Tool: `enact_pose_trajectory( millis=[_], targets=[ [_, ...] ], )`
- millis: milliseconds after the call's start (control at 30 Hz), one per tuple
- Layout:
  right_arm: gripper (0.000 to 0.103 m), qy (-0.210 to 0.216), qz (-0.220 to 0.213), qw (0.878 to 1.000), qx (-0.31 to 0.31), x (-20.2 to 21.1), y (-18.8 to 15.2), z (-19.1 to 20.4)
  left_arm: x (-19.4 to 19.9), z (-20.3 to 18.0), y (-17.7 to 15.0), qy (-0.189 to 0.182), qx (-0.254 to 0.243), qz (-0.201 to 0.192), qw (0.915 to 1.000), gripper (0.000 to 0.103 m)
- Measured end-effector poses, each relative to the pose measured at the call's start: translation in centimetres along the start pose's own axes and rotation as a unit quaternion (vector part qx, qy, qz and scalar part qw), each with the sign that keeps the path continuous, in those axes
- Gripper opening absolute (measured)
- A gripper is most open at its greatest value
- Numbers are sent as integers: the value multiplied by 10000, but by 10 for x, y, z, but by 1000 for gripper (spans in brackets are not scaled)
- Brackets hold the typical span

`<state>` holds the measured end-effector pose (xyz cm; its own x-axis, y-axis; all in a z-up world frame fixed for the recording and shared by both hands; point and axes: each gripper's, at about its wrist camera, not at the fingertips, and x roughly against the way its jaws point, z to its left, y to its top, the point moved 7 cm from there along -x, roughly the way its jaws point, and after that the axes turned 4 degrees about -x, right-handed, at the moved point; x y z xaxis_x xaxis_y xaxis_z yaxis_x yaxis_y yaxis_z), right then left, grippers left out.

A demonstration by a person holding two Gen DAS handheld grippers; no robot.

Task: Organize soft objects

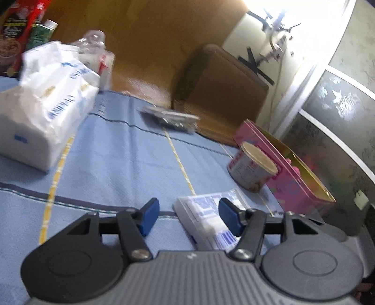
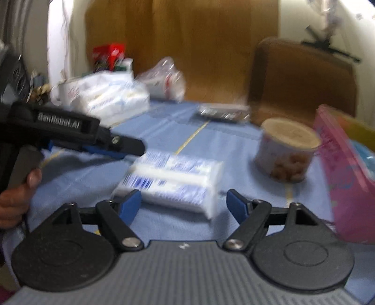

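Evidently approach stage: small tissue pack point(image 2: 173, 180) lies flat on blue tablecloth point(image 1: 121, 150), close before both grippers. Left gripper point(image 1: 188, 217) jaws half-wide, nothing gripped; pack sits under right-side pad, not squeezed. Right gripper point(image 2: 184, 205) jaws wide, empty, lined up to straddle pack's near end. Large tissue bag point(image 1: 49, 101) well apart at far left; pink tin point(image 1: 293, 173) beside nut can point(image 1: 253, 169), likely destination.

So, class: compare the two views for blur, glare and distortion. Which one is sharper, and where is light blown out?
Left wrist view: sharper, though the tissue pack is smeared; the window at top right is blown out; the door frame bows from the fisheye. Right wrist view: motion blur throughout, with the can and wipes pack soft; no harsh glare.
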<state>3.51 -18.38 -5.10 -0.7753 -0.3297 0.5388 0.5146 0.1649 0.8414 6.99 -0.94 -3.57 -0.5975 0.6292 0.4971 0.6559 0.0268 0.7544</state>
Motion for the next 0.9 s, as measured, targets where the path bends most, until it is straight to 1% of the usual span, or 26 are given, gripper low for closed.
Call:
enact_pose_trajectory(
  millis=[67,100,133,167,200,233,267,300,333,367,400,433,467,500,567,600,667,733,800,833,867,900],
  targets=[
    [81,141,50,9999,-56,-4,0,3,-4,-9,-2,-30,-224,95,9997,58],
    [74,194,49,9998,-59,-5,1,5,-6,-14,-3,-52,-324,140,9994,58],
    [66,234,16,9997,-29,-5,2,8,-8,-19,-4,23,-415,139,9990,56],
    [63,197,-19,9998,-11,-5,2,10,-10,-23,-5,158,-513,124,9985,53],
    [55,126,-64,9999,-3,-5,3,10,-11,-25,-5,195,-565,126,9981,48],
    [46,67,-102,9999,-9,-3,3,10,-11,-27,-5,173,-535,131,9983,47],
    [42,1,-135,9999,-62,-1,3,8,-9,-30,-4,90,-445,102,9989,43],
    [28,6,-162,9998,-132,1,3,6,-9,-36,-3,-166,-387,131,9990,29],
    [25,150,-207,9994,-239,5,4,5,-8,-46,-1,-486,-362,191,9980,28],
    [25,248,-298,9986,-359,10,6,3,-7,-59,3,-508,-524,139,9972,28],
    [23,221,-432,9981,-381,15,10,2,-7,-72,7,-406,-797,34,9960,29],
    [20,112,-576,9978,-316,20,14,1,-8,-86,10,-379,-1069,-16,9935,29],
    [18,-23,-731,9970,-254,26,17,-1,-10,-98,13,-485,-1189,-13,9917,28],
    [8,-79,-861,9960,-232,32,20,-4,-12,-109,16,-663,-1235,10,9901,29],
    [7,-147,-1059,9938,-289,44,24,-11,-14,-130,20,-823,-1434,-71,9862,29],
    [7,-249,-1149,9926,-304,50,25,-17,-15,-139,21,-874,-1516,-78,9845,29],
    [7,-321,-1139,9924,-346,56,24,-26,-20,-153,23,-1002,-1591,-32,9822,29],
    [11,-143,-1029,9936,-453,59,18,-33,-22,-159,24,-950,-1615,-12,9823,30],
    [11,-143,-1014,9934,-526,61,12,-38,-23,-154,26,-886,-1532,-13,9842,33],
    [19,-206,-974,9937,-524,59,10,-41,-24,-148,29,-799,-1450,-23,9862,35],
    [26,-251,-909,9941,-536,55,7,-43,-27,-137,33,-625,-1334,-31,9891,42],
    [40,-303,-839,9944,-574,49,7,-44,-28,-124,36,-400,-1161,-17,9924,44]
  ],
)
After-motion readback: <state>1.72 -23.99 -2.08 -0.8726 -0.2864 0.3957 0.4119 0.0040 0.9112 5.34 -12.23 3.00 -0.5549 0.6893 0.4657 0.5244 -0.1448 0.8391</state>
